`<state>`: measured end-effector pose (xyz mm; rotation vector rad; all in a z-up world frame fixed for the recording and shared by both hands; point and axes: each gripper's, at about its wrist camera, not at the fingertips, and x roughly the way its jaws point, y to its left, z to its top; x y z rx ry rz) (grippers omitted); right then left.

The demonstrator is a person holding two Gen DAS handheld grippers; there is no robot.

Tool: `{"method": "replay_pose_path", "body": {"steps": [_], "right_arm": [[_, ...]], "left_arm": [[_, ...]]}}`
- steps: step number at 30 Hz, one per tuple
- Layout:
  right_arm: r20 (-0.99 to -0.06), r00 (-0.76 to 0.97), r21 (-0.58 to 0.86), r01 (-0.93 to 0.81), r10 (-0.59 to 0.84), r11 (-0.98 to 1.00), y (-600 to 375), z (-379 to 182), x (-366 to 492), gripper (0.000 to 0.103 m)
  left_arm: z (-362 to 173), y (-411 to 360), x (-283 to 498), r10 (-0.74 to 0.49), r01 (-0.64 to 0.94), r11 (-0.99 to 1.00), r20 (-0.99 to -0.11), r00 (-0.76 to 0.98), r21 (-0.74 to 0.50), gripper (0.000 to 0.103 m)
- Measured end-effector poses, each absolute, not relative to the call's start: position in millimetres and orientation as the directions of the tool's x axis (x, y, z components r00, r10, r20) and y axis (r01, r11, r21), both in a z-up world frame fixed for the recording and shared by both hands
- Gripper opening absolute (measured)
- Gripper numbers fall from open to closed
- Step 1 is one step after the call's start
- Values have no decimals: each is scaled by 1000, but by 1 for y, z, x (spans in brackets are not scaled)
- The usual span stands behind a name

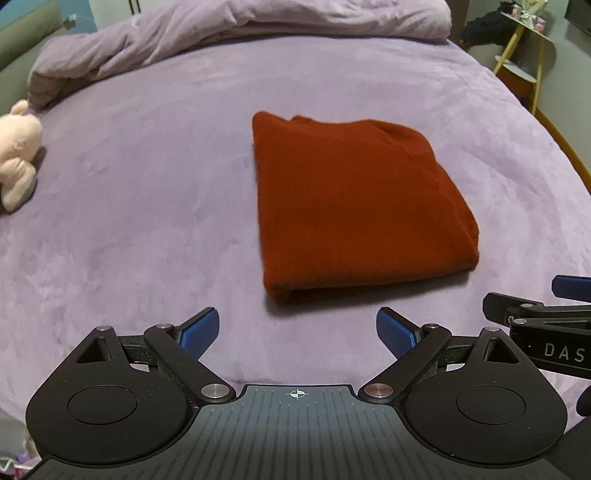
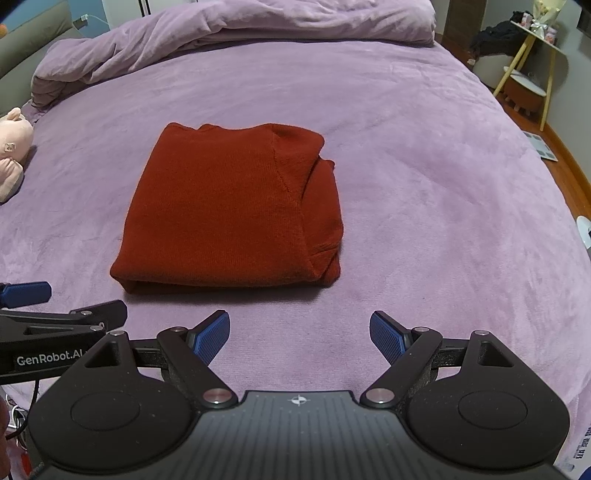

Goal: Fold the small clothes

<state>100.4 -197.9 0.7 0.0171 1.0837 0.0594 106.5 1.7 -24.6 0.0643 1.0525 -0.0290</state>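
A rust-red knit garment (image 1: pixel 354 206) lies folded into a thick rectangle on the purple bedspread (image 1: pixel 147 221); in the right wrist view the same garment (image 2: pixel 229 210) shows a tucked sleeve layer along its right side. My left gripper (image 1: pixel 297 334) hovers open just short of the garment's near edge, nothing between its blue pads. My right gripper (image 2: pixel 299 336) is also open and empty, a little back from the near edge. Each gripper shows at the edge of the other's view.
A bunched purple duvet (image 2: pixel 236 33) lies along the far side of the bed. A pink plush toy (image 1: pixel 18 155) sits at the left edge. A yellow-legged side table (image 2: pixel 532 59) and wooden floor lie beyond the bed's right edge.
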Motion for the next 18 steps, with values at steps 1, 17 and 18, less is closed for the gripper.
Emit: {"method": "replay_pose_path", "body": {"steps": [1, 17, 18], "right_arm": [[-883, 466, 43, -40, 57, 998, -198, 1, 100, 84], [-881, 470, 42, -31, 51, 999, -197, 0, 100, 84], [-881, 470, 41, -30, 51, 999, -197, 0, 100, 84]], "left_arm": [[-24, 1, 105, 12, 57, 997, -866, 501, 47, 96], [-28, -8, 102, 38, 103, 989, -867, 497, 102, 96], [-28, -8, 102, 37, 103, 990, -868, 496, 101, 96]]}}
